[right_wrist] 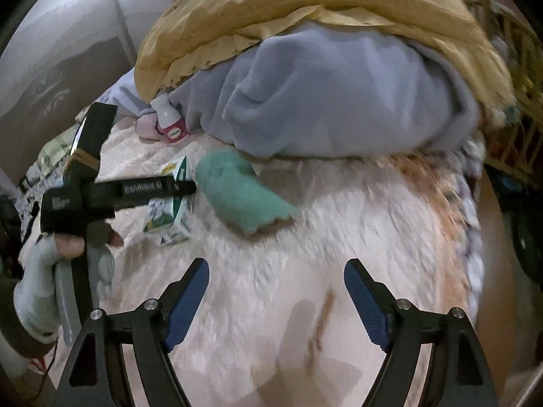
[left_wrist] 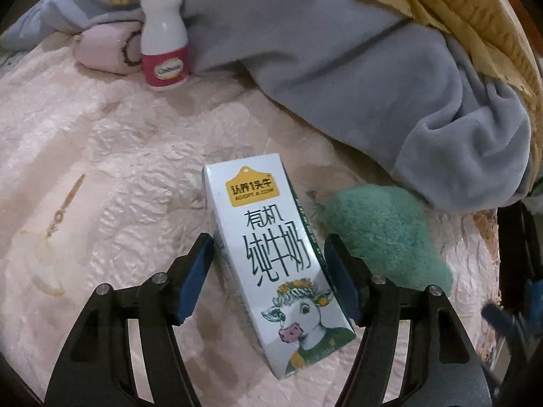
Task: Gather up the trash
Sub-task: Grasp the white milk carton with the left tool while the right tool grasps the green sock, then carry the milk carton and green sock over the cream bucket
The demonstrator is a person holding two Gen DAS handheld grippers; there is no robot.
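The milk carton (left_wrist: 280, 261) lies flat on the pink bedspread (left_wrist: 118, 169), printed face up, between the spread fingers of the left tongs (left_wrist: 268, 251); whether the blue pads (left_wrist: 200, 264) touch its sides cannot be told. The left wrist view alone shows the cow drawing and lettering on it. At about 3 o'clock from the carton, just beside it, sits a green fuzzy cloth (left_wrist: 383, 234); at 11 o'clock, well apart, a small white bottle (left_wrist: 164, 40) with a red label stands against a pink rolled cloth (left_wrist: 105, 51) and a grey blanket (left_wrist: 339, 78). The right wrist view alone shows a gloved left hand (right_wrist: 51, 264) gripping the left tool, with the right tongs (right_wrist: 276, 288) spread above bare bedspread at 5 o'clock from the carton.
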